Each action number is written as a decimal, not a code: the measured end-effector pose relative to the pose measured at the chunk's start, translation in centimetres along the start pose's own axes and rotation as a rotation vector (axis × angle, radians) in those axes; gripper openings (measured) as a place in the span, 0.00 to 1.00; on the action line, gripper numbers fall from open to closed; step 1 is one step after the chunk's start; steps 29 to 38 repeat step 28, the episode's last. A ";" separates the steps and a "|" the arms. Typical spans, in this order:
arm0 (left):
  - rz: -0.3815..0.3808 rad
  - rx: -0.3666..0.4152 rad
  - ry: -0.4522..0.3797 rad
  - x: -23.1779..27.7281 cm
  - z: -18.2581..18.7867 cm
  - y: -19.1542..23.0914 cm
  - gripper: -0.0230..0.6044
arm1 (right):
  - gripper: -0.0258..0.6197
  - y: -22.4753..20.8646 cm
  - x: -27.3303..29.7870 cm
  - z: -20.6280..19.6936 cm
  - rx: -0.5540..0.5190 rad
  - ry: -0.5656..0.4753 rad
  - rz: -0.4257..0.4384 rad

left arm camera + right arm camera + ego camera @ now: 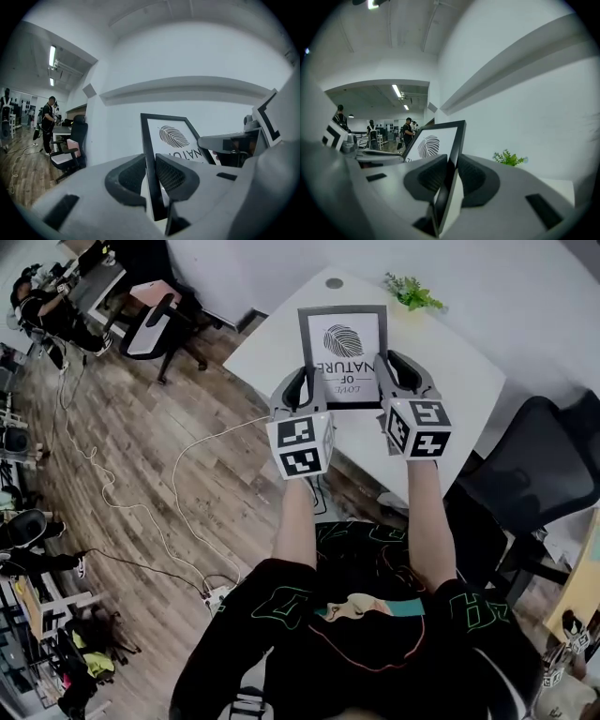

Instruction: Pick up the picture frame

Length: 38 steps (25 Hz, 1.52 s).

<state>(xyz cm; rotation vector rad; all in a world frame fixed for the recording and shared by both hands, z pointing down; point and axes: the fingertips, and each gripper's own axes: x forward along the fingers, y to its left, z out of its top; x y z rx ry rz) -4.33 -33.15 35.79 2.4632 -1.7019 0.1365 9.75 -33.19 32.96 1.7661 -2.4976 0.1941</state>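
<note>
Left tongs [149, 164], right tongs [452, 164] over frame [342, 345]

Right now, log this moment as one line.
left tongs: shut on picture frame, left side | right tongs: shut on its right side | status: held above white table

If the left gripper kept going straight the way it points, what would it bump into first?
Likely the white wall. The left gripper clamps the frame, and nothing else shows ahead. How far off the wall is remains unclear.
</note>
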 end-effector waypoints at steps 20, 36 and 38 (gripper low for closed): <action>0.037 0.049 -0.085 -5.0 3.3 -0.6 0.15 | 0.17 2.6 -3.8 3.2 -0.042 -0.102 0.050; 0.034 0.046 -0.090 -5.0 3.3 -0.8 0.15 | 0.17 2.5 -3.9 3.1 -0.048 -0.102 0.051; 0.034 0.046 -0.090 -5.0 3.3 -0.8 0.15 | 0.17 2.5 -3.9 3.1 -0.048 -0.102 0.051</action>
